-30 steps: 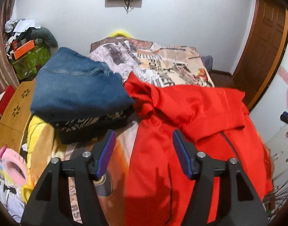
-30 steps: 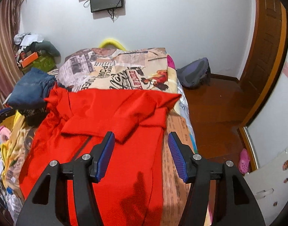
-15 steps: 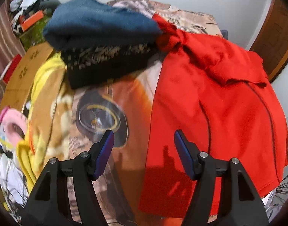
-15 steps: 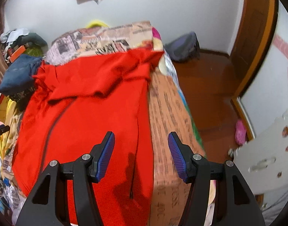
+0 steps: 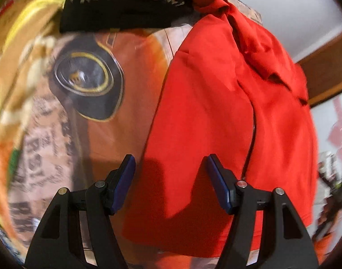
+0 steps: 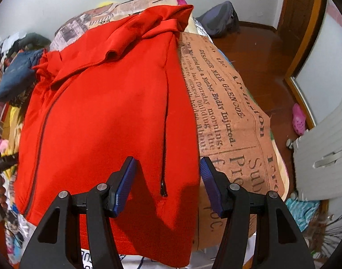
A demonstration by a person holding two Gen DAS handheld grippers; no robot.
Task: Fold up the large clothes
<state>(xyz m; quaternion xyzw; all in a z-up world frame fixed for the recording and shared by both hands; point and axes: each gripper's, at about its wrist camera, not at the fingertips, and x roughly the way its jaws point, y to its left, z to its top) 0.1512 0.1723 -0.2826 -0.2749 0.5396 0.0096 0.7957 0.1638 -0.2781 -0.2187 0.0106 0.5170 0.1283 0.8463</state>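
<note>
Both unclenched, nothing grasped: left gripper [image 5: 169,163] above red jacket [image 5: 215,112] hem; right gripper [image 6: 167,165], jaws just widened, straddling jacket's edge.

The red zip jacket [image 6: 99,116] lies spread on the bed; sleeves folded across its top.

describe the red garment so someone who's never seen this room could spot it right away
Find the bed, covered by a spread printed like old newspaper pages. Spread over its near end lies the red jacket, its upper part bunched toward the far side and a dark pocket zipper near the hem. It is the only plain bright red item; the folded blue jeans beside it are dark and stacked.
</note>
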